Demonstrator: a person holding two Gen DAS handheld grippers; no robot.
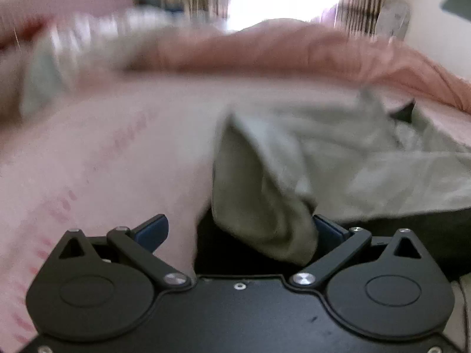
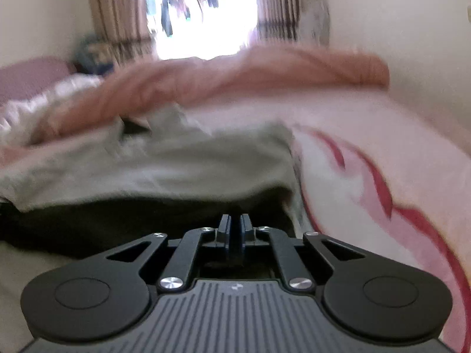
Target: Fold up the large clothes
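Observation:
A pale grey-green garment (image 1: 338, 153) lies spread on a pink bed sheet (image 1: 117, 135), and a dark layer shows under its near edge. My left gripper (image 1: 241, 229) is open with its jaws wide apart, and a fold of the garment (image 1: 265, 206) hangs between them, against the right finger. In the right wrist view the same garment (image 2: 176, 158) lies ahead. My right gripper (image 2: 234, 229) is shut with its pads together over the dark near edge; nothing shows between them. Both views are blurred.
A rumpled salmon-pink blanket (image 1: 294, 47) lies across the far side of the bed and also shows in the right wrist view (image 2: 235, 73). The sheet carries a red pattern (image 2: 382, 182) at right. A bright window with curtains (image 2: 206, 11) is behind.

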